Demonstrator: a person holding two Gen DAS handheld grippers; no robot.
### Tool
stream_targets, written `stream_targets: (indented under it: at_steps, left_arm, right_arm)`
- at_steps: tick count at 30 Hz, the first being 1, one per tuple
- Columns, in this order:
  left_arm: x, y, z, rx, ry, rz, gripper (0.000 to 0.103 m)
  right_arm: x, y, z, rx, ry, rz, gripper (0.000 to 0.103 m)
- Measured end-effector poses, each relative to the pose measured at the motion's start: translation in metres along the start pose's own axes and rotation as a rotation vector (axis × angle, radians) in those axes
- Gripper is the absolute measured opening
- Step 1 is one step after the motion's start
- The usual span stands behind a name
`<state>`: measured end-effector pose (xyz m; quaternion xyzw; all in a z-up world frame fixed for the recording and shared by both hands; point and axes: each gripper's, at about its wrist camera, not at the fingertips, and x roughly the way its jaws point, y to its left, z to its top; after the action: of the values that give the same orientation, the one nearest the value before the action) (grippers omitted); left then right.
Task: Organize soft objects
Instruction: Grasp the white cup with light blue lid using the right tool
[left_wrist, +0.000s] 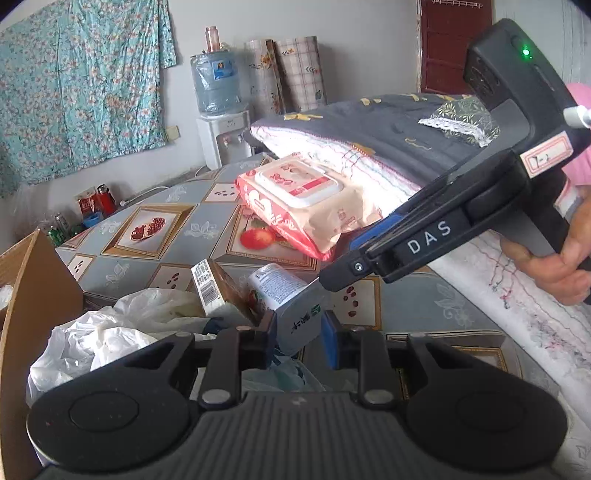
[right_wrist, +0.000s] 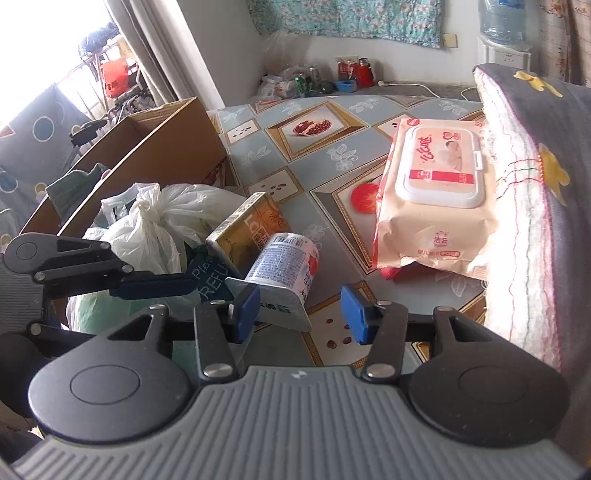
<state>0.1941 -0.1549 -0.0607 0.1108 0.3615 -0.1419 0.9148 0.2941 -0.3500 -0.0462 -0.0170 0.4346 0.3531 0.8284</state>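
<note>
The left gripper (left_wrist: 297, 334) hangs low over the table (left_wrist: 122, 264), its blue-padded jaws spread apart and holding nothing. Just ahead of its tips lies a cup (left_wrist: 284, 295) on its side, foil lid toward the gripper, with a carton (left_wrist: 216, 288) tilted against it on the left. Left of both sit crumpled white bags (left_wrist: 110, 332) beside a box (left_wrist: 40, 291).

The right gripper (right_wrist: 299, 314) is likewise released, jaws wide, nothing between them. The cup (right_wrist: 282, 273) lies just ahead of its left finger, the carton (right_wrist: 247, 229) behind that.

Ahead and to the right of the right gripper is the wipes pack (right_wrist: 432, 199): a soft, pale peach pouch with red edges and a white hard flip lid, lying flat on the table. Its right side touches a folded quilt (right_wrist: 535, 206), dark grey on top with yellow motifs, white stitched layers below.
</note>
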Motion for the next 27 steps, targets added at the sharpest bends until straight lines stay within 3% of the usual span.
stream_targets:
  at_steps: [6, 11, 16, 24, 27]
  left_arm:
    - [0.013, -0.004, -0.001, 0.051, 0.045, 0.068, 0.027]
    - [0.035, 0.002, -0.001, 0.024, 0.128, 0.073, 0.026]
    - [0.041, 0.005, -0.001, 0.003, 0.121, 0.042, 0.014]
    - [0.021, 0.010, 0.005, -0.057, 0.102, -0.026, 0.013]
    - [0.012, 0.017, 0.012, -0.137, 0.118, -0.103, 0.015]
  right_arm:
    - [0.015, -0.004, -0.004, -0.038, -0.005, 0.074, 0.047]
    - [0.028, -0.006, -0.006, -0.029, 0.010, 0.095, 0.046]
    - [0.034, -0.005, -0.008, 0.012, 0.022, 0.124, 0.035]
    - [0.010, 0.000, -0.010, 0.121, 0.045, 0.110, 0.029]
    - [-0.006, 0.002, -0.010, 0.189, 0.064, 0.099, 0.029]
